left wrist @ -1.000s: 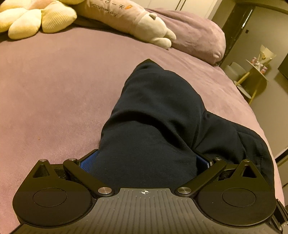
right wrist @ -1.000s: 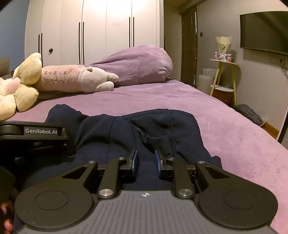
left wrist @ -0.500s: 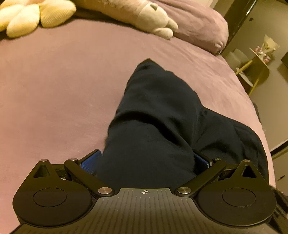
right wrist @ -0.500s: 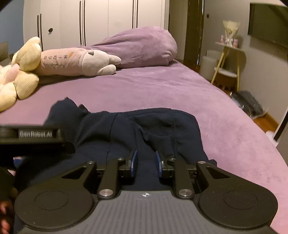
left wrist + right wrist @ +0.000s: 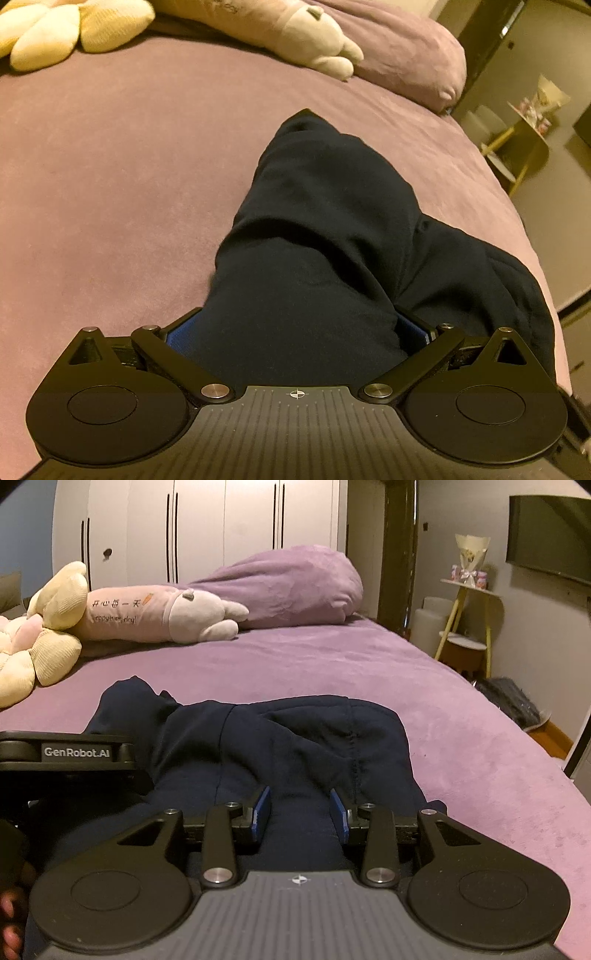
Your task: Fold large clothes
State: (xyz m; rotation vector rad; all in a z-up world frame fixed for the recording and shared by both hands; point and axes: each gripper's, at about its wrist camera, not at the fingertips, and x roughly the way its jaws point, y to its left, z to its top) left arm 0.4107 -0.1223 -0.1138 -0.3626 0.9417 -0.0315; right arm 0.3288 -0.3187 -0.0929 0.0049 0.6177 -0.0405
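Right tongs just widened — navy garment between, unpinched.

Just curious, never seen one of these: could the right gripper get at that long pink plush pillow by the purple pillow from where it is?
Probably not without moving: the right gripper sits over the navy garment, and the pink plush pillow lies far across bare bedspread, though nothing blocks the way.

Setting: home bedroom. Evidence: bed under a purple cover, purple pillow at its head, plush toys alongside. White wardrobe doors behind. Wall-mounted dark screen, probably a television. Small side stand carrying what looks like a wrapped bouquet.
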